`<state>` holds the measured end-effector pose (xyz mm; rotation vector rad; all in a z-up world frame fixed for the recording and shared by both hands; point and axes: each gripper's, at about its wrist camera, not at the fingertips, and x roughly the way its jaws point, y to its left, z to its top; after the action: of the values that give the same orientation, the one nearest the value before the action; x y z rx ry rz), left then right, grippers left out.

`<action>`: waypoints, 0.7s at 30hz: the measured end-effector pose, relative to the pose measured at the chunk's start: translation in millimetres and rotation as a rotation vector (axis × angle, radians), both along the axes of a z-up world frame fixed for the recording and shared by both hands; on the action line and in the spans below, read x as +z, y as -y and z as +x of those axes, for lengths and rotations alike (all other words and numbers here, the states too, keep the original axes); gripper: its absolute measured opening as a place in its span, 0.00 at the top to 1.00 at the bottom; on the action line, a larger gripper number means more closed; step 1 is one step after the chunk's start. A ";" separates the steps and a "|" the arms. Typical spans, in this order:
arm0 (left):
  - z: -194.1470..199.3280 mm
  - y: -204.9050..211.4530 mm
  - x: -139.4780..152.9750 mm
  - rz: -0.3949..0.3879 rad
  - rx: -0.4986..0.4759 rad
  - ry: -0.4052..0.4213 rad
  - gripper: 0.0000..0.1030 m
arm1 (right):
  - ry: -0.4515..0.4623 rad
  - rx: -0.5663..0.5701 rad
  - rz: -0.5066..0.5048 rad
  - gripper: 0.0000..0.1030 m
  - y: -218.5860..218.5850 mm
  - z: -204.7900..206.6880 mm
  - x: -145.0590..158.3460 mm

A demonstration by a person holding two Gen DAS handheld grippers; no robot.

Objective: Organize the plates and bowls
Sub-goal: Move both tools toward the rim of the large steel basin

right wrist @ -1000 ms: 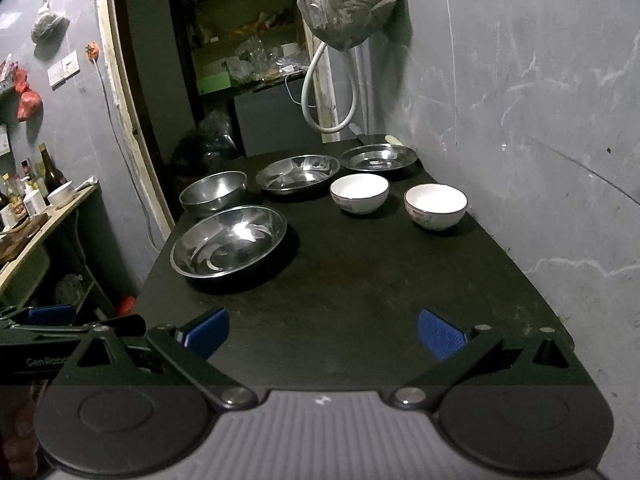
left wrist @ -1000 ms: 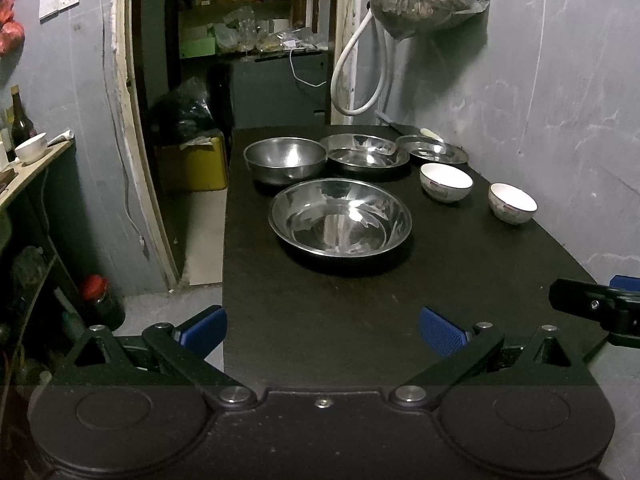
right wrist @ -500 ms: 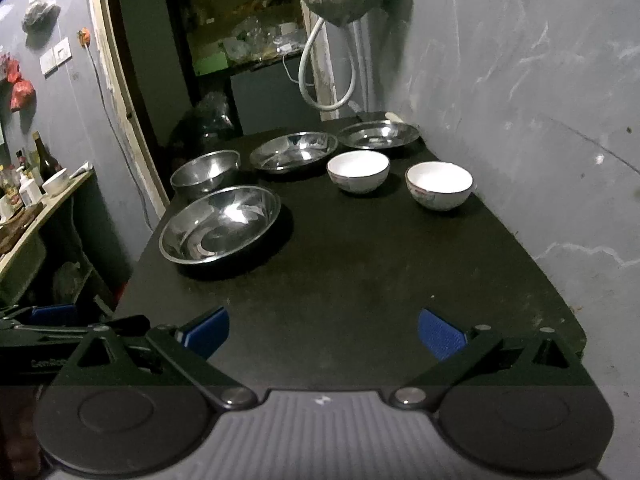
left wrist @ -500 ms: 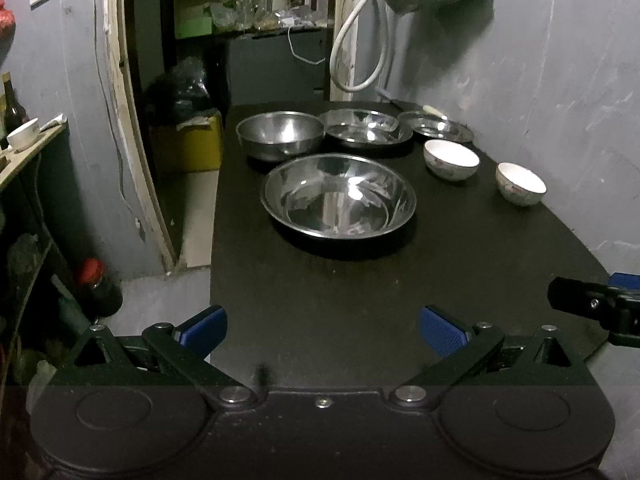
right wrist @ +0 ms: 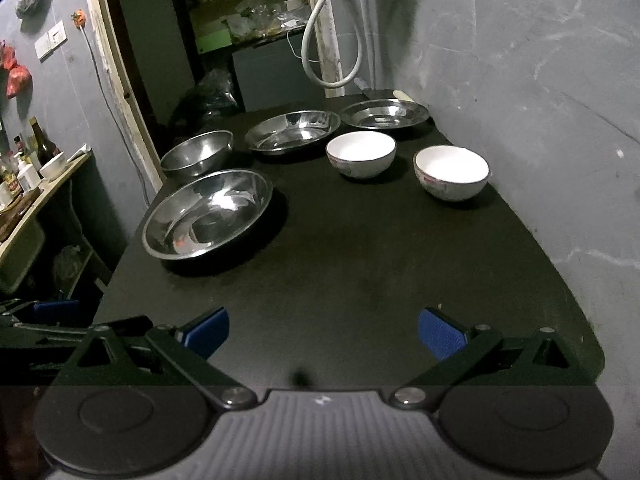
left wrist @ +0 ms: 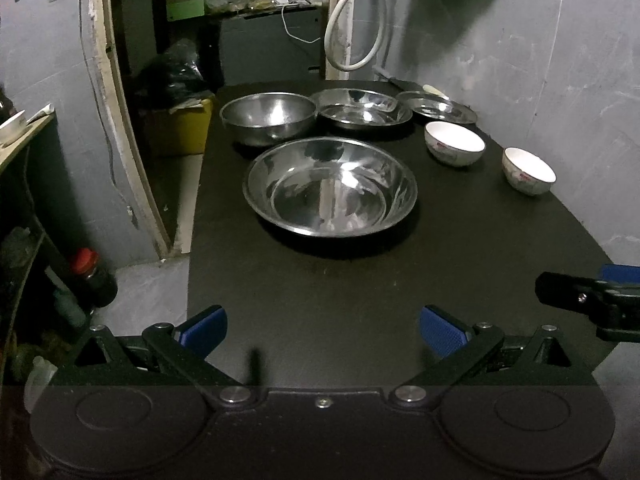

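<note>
Nothing picked up yet, so this reads as the approach step, w/ all dishes loose on the dark surface. Largest first: wide steel basin sits nearest, mid-left; deep steel bowl just behind it at the left edge; shallow steel dish beside that, rims look touching or nearly so, can't tell which; flat steel plate at the far right corner. Smallest: two white bowls, one in front of the plate, other nearer the wall, apart from each other. Left gripper and right gripper both hang over the near edge, jaws wide apart, empty. Next move prob. calls for reaching fwd to a rim, thin steel lip needing a square pinch, and nesting small into large.
</note>
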<state>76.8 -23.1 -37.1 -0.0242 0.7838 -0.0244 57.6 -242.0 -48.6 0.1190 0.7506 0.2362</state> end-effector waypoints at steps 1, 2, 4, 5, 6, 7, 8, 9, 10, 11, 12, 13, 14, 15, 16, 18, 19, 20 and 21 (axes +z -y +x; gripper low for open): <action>3.0 -0.4 1.8 -0.006 0.002 -0.001 0.01 | 0.003 0.005 -0.001 0.00 1.0 5.2 2.3; 7.2 -1.4 4.4 -0.018 0.006 0.000 0.01 | 0.008 0.009 0.001 0.00 1.7 8.4 4.3; 18.2 -4.1 10.9 -0.037 0.019 0.005 0.01 | 0.024 0.024 0.006 0.00 3.1 19.6 11.2; 24.8 -5.4 14.5 -0.042 0.029 0.007 0.01 | 0.028 0.035 0.012 0.00 3.5 26.6 14.7; 31.0 -7.6 18.1 -0.047 0.038 0.010 0.01 | 0.032 0.048 0.024 0.00 4.4 34.7 18.7; 38.0 -9.6 22.2 -0.049 0.048 0.017 0.01 | 0.040 0.058 0.036 0.00 4.9 41.5 22.0; 45.3 -11.6 26.4 -0.048 0.059 0.024 0.01 | 0.053 0.069 0.051 0.00 5.4 50.7 26.7; 53.4 -14.1 30.9 -0.042 0.071 0.032 0.01 | 0.059 0.079 0.060 0.00 5.6 57.5 30.3; 62.1 -17.6 35.7 -0.030 0.084 0.039 0.01 | 0.065 0.089 0.072 0.00 5.4 64.8 34.0; 70.4 -21.2 40.7 -0.017 0.107 0.045 0.01 | 0.067 0.103 0.091 0.00 5.1 73.9 39.5; 79.0 -26.3 46.5 -0.010 0.134 0.056 0.01 | 0.072 0.114 0.106 0.00 3.7 80.1 43.2; 84.7 -33.1 51.7 -0.007 0.153 0.072 0.01 | 0.082 0.128 0.123 0.00 1.0 88.3 47.5; 91.9 -38.1 56.0 0.001 0.169 0.088 0.01 | 0.097 0.149 0.141 0.00 -1.1 96.8 51.7; 100.3 -44.5 60.2 0.015 0.189 0.101 0.01 | 0.107 0.163 0.145 0.00 -3.4 104.1 54.5; 107.7 -50.0 63.2 0.024 0.201 0.104 0.01 | 0.115 0.173 0.144 0.00 -7.5 111.3 56.7; 123.7 -63.7 67.5 0.027 0.214 0.106 0.01 | 0.124 0.191 0.144 0.00 -17.1 127.8 59.1; 131.1 -69.9 68.7 0.026 0.216 0.102 0.01 | 0.125 0.198 0.147 0.00 -21.5 134.8 59.0; 139.7 -77.2 69.7 0.024 0.216 0.096 0.01 | 0.124 0.206 0.154 0.00 -27.2 143.0 59.2; 148.3 -84.6 69.7 0.022 0.215 0.092 0.01 | 0.124 0.210 0.157 0.00 -31.7 147.6 58.4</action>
<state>225.2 61.5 32.6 -0.0854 0.6864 0.1858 205.3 -210.3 9.8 0.1733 0.6207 0.4988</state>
